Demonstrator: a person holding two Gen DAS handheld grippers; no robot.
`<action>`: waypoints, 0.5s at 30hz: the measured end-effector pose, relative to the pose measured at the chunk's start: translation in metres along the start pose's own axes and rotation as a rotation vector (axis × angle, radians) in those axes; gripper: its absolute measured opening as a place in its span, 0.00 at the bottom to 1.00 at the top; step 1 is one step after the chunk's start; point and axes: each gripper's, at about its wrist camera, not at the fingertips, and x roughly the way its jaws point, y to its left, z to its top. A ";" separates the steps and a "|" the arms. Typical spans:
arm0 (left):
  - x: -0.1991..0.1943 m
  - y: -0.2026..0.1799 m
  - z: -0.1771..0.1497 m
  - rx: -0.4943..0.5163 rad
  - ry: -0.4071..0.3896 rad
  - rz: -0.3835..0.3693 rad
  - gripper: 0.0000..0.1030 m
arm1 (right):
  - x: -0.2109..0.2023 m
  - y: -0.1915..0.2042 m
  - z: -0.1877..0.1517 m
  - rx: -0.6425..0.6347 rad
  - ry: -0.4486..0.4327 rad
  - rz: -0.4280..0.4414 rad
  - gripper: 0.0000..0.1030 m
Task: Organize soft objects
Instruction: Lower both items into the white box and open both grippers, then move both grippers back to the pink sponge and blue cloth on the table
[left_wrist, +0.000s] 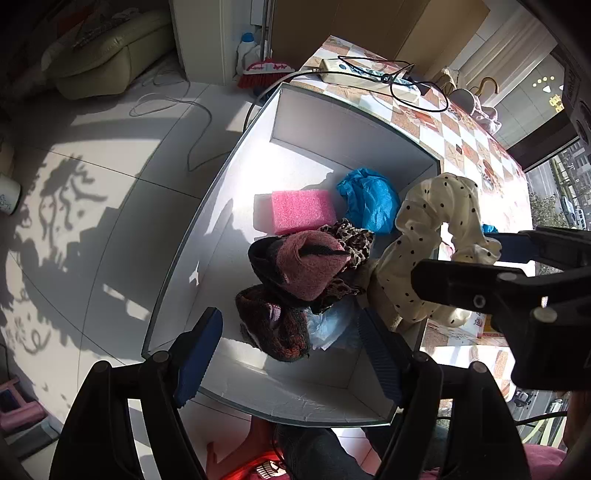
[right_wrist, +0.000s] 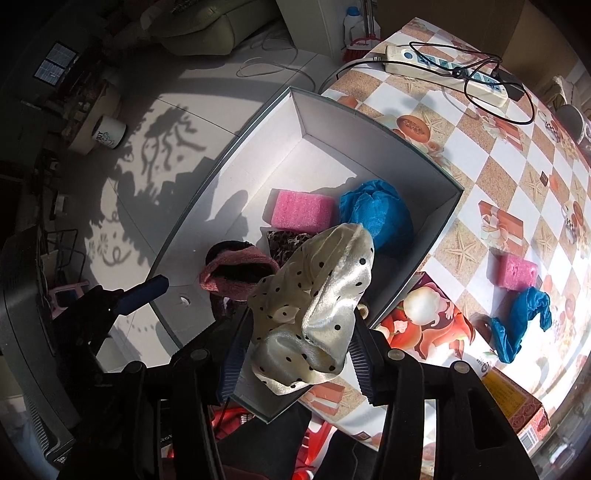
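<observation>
Now carrying a cream polka-dot scrunchie (right_wrist: 317, 314), pinched between the pads of the right gripper (right_wrist: 295, 354), above the near corner of the white box (right_wrist: 406, 147). Best eased further over the box floor, towards the pink sponge (right_wrist: 301, 210) and blue shoe cover (right_wrist: 376, 218), before parting the jaws, lest it catch the rim. Left gripper (left_wrist: 291, 354) spread and holding nothing, hovering over the knitted sock (left_wrist: 310, 266). No legible writing; print on the orange carton (right_wrist: 517, 406) too blurred to read.
</observation>
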 end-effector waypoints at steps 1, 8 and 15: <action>0.002 0.001 0.000 -0.007 0.016 -0.019 0.77 | -0.002 -0.001 0.000 0.008 -0.011 0.004 0.84; 0.030 0.009 -0.001 -0.098 0.178 -0.036 0.80 | 0.002 0.000 0.003 0.018 0.047 -0.009 0.85; 0.017 0.012 0.000 -0.124 0.101 -0.034 1.00 | 0.026 -0.018 -0.007 0.117 0.194 0.018 1.00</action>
